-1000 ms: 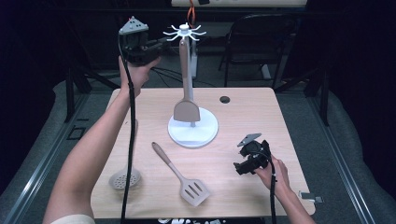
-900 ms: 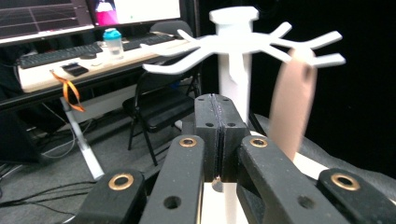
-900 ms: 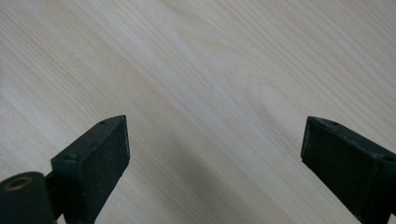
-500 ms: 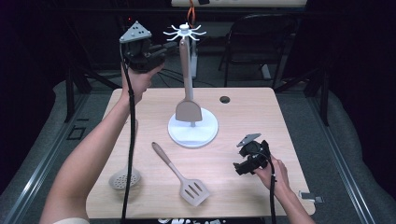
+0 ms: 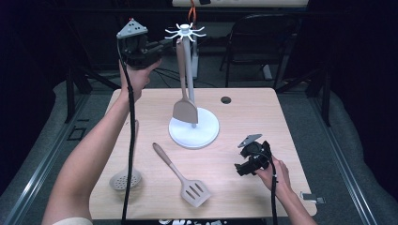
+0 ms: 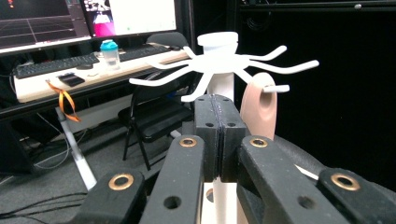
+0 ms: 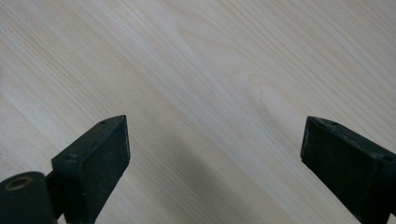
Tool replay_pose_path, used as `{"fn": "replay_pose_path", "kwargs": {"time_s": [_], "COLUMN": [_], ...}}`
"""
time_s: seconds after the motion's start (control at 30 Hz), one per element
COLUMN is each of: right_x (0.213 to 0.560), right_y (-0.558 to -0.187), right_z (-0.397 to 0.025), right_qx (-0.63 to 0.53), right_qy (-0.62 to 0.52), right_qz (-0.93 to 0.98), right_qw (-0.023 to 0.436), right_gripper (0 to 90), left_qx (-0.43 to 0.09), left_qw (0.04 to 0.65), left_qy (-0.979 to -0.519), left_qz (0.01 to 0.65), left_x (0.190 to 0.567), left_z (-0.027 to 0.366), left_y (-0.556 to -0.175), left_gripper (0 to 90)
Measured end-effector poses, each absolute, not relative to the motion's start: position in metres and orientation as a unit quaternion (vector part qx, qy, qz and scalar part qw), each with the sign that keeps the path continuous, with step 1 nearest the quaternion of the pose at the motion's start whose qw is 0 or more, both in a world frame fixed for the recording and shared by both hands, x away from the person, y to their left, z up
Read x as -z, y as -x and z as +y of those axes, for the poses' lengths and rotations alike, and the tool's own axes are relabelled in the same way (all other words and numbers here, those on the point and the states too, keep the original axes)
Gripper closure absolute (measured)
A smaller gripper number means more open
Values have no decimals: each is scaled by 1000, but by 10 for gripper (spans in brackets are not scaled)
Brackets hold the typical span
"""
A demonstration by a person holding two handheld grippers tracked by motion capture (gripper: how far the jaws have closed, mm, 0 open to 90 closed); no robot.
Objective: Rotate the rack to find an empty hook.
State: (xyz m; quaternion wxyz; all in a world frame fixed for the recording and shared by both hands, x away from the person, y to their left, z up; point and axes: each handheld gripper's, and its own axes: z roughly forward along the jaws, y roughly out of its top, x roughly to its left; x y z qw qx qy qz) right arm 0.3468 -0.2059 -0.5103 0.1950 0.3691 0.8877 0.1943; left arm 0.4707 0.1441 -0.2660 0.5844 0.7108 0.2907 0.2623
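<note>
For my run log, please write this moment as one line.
left gripper: shut, raised beside rack | spatula: hanging on rack | right gripper: open over table | slotted turner: lying on table

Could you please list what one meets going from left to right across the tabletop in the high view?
Skimmer → slotted turner → rack base → right gripper.
</note>
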Motion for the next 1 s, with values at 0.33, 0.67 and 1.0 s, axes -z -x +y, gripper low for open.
{"fn": "replay_pose_path", "kwargs": {"time_s": [0.33, 0.67, 1.0], "right_x": [510, 510, 512], "right_y": [-345, -346, -345], "right_z": [-204, -205, -201], "right_qx": [-203, -196, -192], "right_qy": [-366, -364, -357], "right_qz": [887, 890, 894], "right_qw": [196, 193, 190], "right_gripper": [80, 82, 96], "left_qx": [-260, -248, -242], "left_qw": [585, 569, 527], "left_qy": [-712, -722, -743], "left_qz": [288, 304, 334], "left_x": [267, 279, 318], "left_z": [145, 159, 172], "left_y": [-470, -460, -457], "left_gripper": [861, 557, 321]}}
